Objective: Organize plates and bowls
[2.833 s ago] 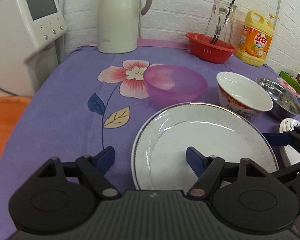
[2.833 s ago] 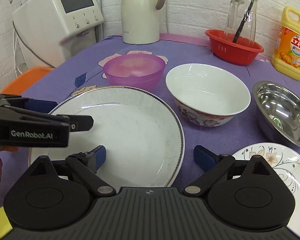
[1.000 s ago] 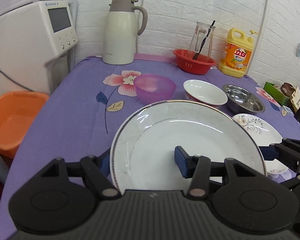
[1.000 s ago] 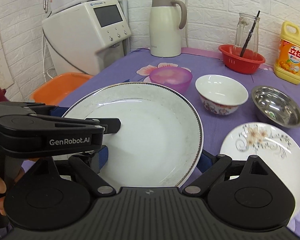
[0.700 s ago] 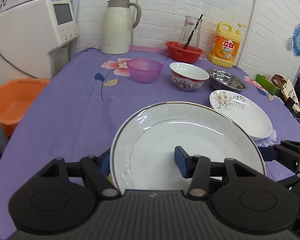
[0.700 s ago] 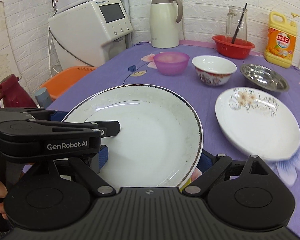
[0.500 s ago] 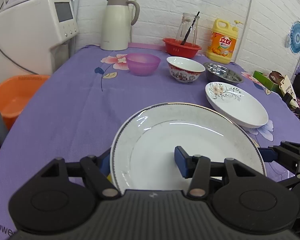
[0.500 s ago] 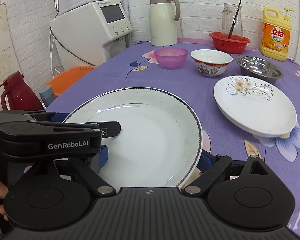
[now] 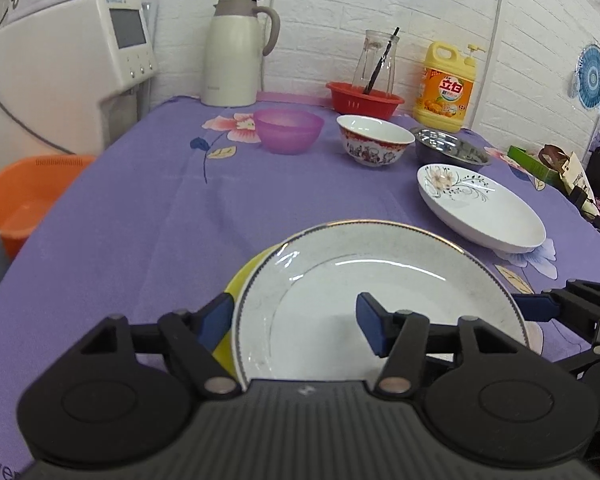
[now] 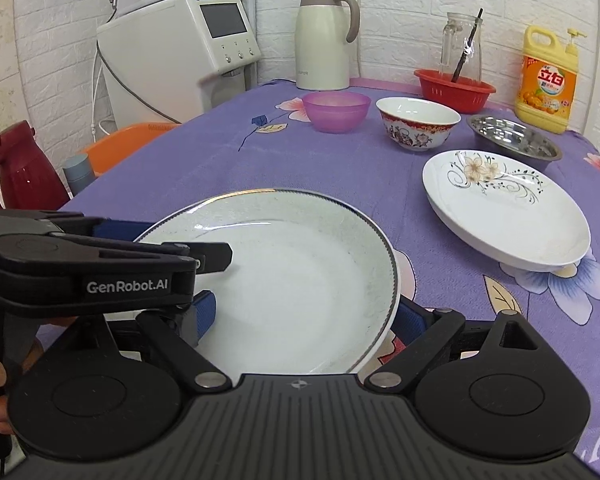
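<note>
Both grippers hold one large white plate with a dark rim [image 9: 380, 292] [image 10: 296, 280] low over the near part of the purple table. My left gripper [image 9: 296, 322] is shut on its left rim and shows in the right wrist view [image 10: 160, 248]. My right gripper [image 10: 304, 316] is shut on its right rim and shows in the left wrist view [image 9: 536, 306]. A yellow plate [image 9: 240, 284] peeks out under the white plate. A floral white plate [image 9: 476, 208] [image 10: 504, 204] lies to the right.
At the back stand a purple bowl [image 9: 290, 130], a red-patterned bowl [image 9: 374, 144], a steel bowl [image 9: 452, 152], a red basket with a glass jar [image 9: 364, 98], a detergent bottle [image 9: 448, 88] and a kettle [image 9: 236, 50]. An orange basin [image 9: 24, 196] sits left of the table.
Both grippers lifted the large white plate from beside the bowls and carried it back toward the near table edge, then lowered it over a yellow plate.
</note>
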The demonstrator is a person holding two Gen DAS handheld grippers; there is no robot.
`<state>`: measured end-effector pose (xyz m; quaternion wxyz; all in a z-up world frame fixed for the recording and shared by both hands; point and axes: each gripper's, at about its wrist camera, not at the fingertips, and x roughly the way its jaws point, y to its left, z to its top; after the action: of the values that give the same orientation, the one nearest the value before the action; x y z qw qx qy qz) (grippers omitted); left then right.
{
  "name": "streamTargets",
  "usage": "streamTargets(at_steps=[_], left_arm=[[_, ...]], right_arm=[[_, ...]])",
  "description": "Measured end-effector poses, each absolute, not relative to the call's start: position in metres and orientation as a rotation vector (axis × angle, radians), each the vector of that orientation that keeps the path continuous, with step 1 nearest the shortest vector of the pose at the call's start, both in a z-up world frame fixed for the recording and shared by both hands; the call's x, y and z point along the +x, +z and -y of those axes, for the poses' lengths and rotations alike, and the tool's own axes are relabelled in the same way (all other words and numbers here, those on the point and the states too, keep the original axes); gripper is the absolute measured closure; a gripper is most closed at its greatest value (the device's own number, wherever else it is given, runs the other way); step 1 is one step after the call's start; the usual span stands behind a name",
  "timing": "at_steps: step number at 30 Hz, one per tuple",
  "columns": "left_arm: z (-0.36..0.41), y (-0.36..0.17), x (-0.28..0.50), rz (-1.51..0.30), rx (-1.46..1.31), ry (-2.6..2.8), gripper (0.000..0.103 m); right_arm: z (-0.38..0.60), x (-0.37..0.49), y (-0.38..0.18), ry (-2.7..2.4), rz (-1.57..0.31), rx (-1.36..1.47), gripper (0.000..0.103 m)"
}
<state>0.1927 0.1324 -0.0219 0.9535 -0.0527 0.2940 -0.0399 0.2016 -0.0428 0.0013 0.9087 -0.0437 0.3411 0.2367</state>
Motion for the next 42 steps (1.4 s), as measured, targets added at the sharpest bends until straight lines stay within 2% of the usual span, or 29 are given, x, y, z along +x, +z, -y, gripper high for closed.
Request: streamTargets(at_steps=[3, 17, 30, 42], left_arm=[[-0.138, -0.013, 0.191, -0.567, -0.122, -0.067, 0.036], [-0.114, 0.01, 0.21, -0.541, -0.127, -0.1, 0.03], [-0.083, 0.018, 0.234, -0.551, -0.092, -0.137, 0.03], [-0.06, 0.021, 0.27, -0.59, -0.056, -0.137, 0.029]], right_arm=[[0.052, 0.204, 0.002, 0.476, -0.704, -0.027, 0.0], [0.106, 0.21, 0.015, 0.37, -0.664, 0.114, 0.0], [0.16, 0.228, 0.013, 0.267, -0.666, 0.195, 0.0], [0.207, 0.285, 0.015, 0.177, -0.643, 0.218, 0.0]])
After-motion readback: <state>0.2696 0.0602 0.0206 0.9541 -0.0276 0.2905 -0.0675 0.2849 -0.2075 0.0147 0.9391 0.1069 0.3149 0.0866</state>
